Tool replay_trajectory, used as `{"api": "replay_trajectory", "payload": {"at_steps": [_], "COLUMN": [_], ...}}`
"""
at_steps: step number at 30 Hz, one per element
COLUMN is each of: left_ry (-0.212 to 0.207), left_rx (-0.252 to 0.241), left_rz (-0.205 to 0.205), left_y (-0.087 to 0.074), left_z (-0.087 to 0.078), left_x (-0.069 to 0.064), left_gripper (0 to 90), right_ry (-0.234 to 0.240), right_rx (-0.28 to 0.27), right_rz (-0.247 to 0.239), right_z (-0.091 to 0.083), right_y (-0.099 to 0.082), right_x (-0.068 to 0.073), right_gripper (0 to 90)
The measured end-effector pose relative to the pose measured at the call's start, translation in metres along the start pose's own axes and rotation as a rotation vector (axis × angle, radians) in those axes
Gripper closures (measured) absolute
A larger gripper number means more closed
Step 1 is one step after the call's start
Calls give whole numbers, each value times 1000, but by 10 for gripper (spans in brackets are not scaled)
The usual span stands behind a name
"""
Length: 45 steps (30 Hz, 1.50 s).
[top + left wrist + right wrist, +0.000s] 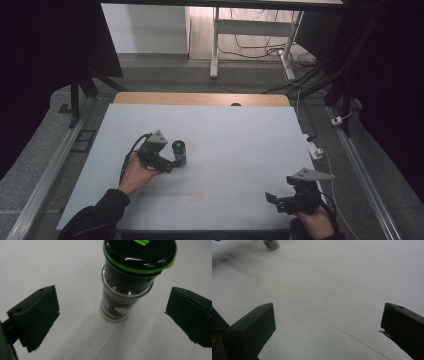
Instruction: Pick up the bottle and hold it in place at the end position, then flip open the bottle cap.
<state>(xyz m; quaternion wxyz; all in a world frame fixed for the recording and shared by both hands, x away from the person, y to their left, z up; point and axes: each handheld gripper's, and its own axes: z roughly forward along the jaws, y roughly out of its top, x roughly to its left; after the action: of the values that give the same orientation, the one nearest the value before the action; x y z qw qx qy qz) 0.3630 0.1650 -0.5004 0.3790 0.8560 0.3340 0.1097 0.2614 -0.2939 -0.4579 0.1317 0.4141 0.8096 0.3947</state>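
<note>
Left gripper (112, 315) fingers wide around upright spice jar (130, 277), probably pre-grasp; next: close. Right gripper (328, 332) wide, idle.

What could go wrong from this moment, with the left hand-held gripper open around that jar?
1. The jar is tall and narrow, standing upright with a wide black lid. It sits nearer one jaw of the left hand-held gripper, so closing may nudge it over before both jaws touch.
2. The jar looks smooth and round, so a grip might slip or twist.
3. The right hand-held gripper hangs open near the table's front edge, too far away to steady the jar.
</note>
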Motion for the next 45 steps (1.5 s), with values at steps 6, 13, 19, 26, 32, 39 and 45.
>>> {"api": "replay_trajectory", "payload": {"at_steps": [6, 13, 19, 26, 32, 39, 45], "left_ry": [-24, -54, -69, -67, -68, -71, -73], "left_rx": [16, 14, 18, 16, 20, 18, 14], "left_rz": [34, 49, 77, 108, 111, 108, 104], "left_y": [1, -1, -1, -1, -1, -1, -1], "left_z": [17, 20, 21, 20, 20, 20, 20], "left_x": [3, 6, 4, 2, 2, 3, 3], "left_gripper": [55, 253, 418, 531, 534, 534, 535], "right_ry": [0, 1, 2, 2, 1, -2, -16], "right_rx": [1, 2, 1, 1, 3, -2, -3], "right_rz": [-2, -3, -2, -4, -7, -6, -6], "right_z": [0, 0, 0, 0, 0, 0, -1], "right_y": [0, 0, 0, 0, 0, 0, 0], "right_x": [0, 0, 0, 0, 0, 0, 1], "right_gripper": [0, 0, 0, 0, 0, 0, 0]}}
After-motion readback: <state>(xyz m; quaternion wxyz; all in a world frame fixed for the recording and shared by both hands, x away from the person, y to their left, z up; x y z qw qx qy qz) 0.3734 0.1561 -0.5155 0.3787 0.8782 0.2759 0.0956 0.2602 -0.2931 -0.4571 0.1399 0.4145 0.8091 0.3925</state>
